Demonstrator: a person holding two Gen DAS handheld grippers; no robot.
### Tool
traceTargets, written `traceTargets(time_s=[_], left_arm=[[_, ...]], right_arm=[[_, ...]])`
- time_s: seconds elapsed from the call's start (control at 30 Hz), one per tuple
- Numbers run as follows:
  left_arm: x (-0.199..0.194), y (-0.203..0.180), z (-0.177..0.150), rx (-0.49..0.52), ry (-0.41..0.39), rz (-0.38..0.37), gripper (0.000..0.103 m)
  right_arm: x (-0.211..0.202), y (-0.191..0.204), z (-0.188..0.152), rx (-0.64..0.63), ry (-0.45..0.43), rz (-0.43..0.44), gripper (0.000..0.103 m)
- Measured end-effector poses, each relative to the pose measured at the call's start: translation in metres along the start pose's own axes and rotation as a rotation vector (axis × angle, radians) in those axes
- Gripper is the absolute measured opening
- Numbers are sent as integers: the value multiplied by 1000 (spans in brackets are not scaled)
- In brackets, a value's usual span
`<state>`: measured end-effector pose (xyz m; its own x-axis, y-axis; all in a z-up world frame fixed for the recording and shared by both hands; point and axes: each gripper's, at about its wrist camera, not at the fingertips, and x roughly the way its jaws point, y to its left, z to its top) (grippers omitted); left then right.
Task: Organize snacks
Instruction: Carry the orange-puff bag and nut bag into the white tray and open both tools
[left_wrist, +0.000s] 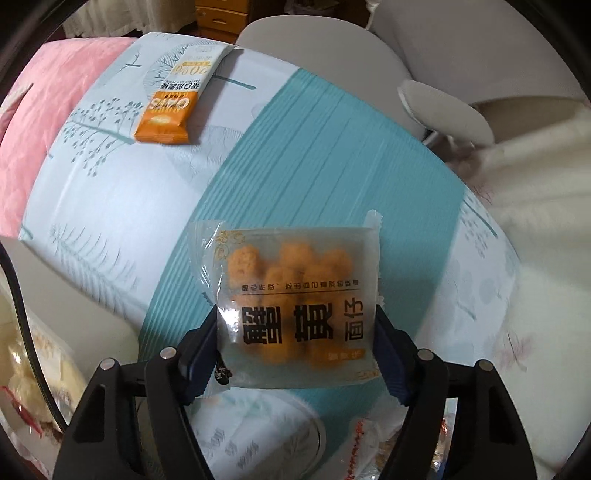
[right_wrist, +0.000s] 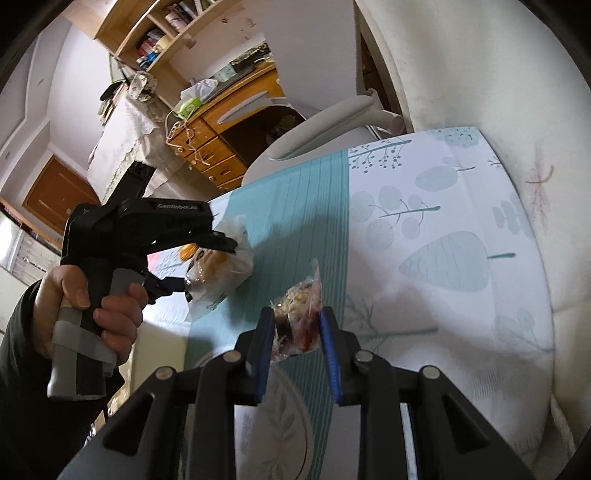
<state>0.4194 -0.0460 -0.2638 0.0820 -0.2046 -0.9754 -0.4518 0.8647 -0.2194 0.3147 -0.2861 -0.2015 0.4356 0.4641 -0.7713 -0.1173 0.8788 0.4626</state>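
My left gripper (left_wrist: 297, 332) is shut on a clear square snack packet (left_wrist: 295, 291) of orange puffs with black lettering, held above the teal-striped cloth (left_wrist: 332, 166). An orange and white oat bar (left_wrist: 181, 92) lies flat on the cloth at the far left. In the right wrist view my right gripper (right_wrist: 297, 325) is shut on a small clear packet (right_wrist: 299, 314) with pale and red contents, lifted over the cloth. The left gripper (right_wrist: 207, 266) shows there too, in a person's hand (right_wrist: 92, 306), with its packet (right_wrist: 221, 269) between its jaws.
A pink quilt (left_wrist: 48, 129) lies at the left, a white cushion (right_wrist: 480, 74) at the right. A white chair (right_wrist: 325, 122) and a wooden desk with drawers (right_wrist: 221, 140) stand beyond the cloth. More wrapped snacks (left_wrist: 37, 369) lie near the bottom left.
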Motion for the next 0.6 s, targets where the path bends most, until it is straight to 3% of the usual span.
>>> traceTargets(time_s=[0.33,0.6], left_arm=[[-67,14,-76,79,11,-38,75],[-142,45,-123,160,-66,-67,77]], right_arm=[[-64,36,-42,-54,-19,13,25],[-104,66,-71,-84,-36,57,25]])
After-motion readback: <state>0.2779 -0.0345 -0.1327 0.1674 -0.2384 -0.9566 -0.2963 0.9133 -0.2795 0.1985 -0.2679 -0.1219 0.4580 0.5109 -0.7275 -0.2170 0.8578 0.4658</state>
